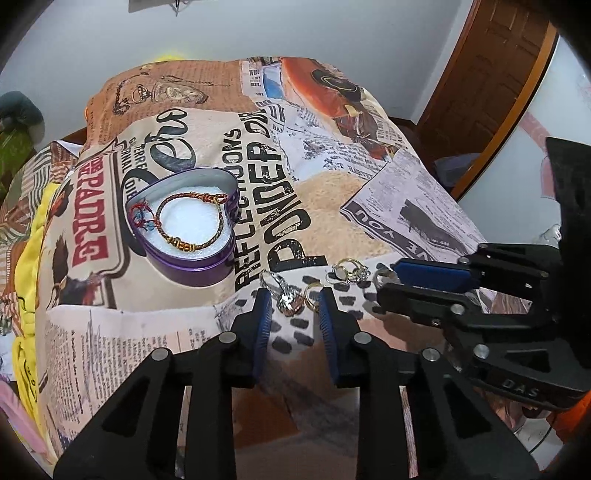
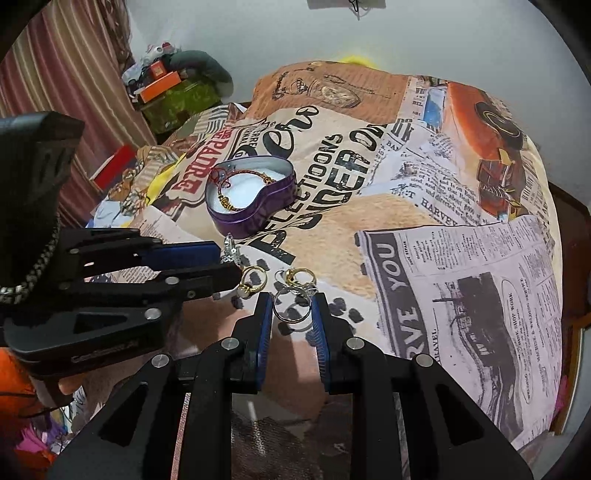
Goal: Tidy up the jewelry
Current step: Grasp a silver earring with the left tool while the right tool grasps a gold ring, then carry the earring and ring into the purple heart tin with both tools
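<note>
Rings lie in a loose cluster on the newspaper-print cloth [image 1: 332,206], just ahead of both grippers. Left gripper [image 1: 294,299]: fingers parted, blue pads facing each other, with a large pink-stone ring [image 1: 284,295] and a plain gold ring [image 1: 311,293] lying in the gap at the fingertips; neither pad visibly presses on them. Right gripper [image 2: 293,305]: fingers likewise parted, a thin silver band [image 2: 291,304] lying on the cloth between the tips — whether the pads touch it cannot be told. Just beyond that band sits a gold ring with a clear stone [image 2: 301,277], and to its left a second gold ring [image 2: 253,282], close to the tip of the left gripper as seen from the right wrist view.

Farther back on the cloth, well apart from the rings, stands a purple heart-shaped tin [image 1: 184,229], open, lined with white padding. A braided brown-and-gold bracelet [image 1: 192,221] lies curled inside it, with red and blue threads at its left side.

Background — a white wall [image 1: 332,33], a wooden door [image 1: 491,74] at right in the left wrist view, and a striped curtain [image 2: 62,70] with stacked boxes [image 2: 162,81] at left in the right wrist view.
</note>
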A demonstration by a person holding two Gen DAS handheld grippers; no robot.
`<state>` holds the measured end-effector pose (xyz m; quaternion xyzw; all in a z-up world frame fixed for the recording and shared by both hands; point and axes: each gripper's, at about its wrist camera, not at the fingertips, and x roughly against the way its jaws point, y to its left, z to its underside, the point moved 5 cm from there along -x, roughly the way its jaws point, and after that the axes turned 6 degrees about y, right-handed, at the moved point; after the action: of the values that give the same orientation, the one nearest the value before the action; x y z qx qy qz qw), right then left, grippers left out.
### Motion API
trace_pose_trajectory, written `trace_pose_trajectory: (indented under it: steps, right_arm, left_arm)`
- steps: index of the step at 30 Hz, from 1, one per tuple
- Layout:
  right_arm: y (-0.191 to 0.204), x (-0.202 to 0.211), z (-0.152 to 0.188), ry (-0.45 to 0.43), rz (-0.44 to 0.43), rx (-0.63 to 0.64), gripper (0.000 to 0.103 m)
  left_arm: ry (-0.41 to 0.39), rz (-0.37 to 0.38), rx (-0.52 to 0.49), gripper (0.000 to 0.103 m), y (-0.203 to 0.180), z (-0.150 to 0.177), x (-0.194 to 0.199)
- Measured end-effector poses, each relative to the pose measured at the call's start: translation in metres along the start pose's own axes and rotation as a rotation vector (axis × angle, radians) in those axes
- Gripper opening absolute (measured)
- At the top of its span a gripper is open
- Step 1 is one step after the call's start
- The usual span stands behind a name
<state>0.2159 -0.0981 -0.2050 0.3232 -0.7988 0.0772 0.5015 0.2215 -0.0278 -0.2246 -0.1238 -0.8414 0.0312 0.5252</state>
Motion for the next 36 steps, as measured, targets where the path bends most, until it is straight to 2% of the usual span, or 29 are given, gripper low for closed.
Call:
trace_pose_trajectory:
  steps: [4, 17, 36]
  right_arm:
    - [0.0, 0.003, 0.0, -0.008, 0.001, 0.002, 0.02]
    - [0.004, 0.016, -0.012, -0.053, 0.01, 0.0, 0.02]
    - [0.033, 0.039, -0.059, -0.173, 0.022, 0.06, 0.02]
  left_arm:
    - [0.006, -0.004, 0.008, 0.016, 0.002, -0.002, -0.005]
    - [-0.04, -0.006, 0.016, 0.016, 0.006, -0.001, 0.012]
    - [-0.228, -0.053, 0.06, 0.016, 0.042, -0.021, 0.088]
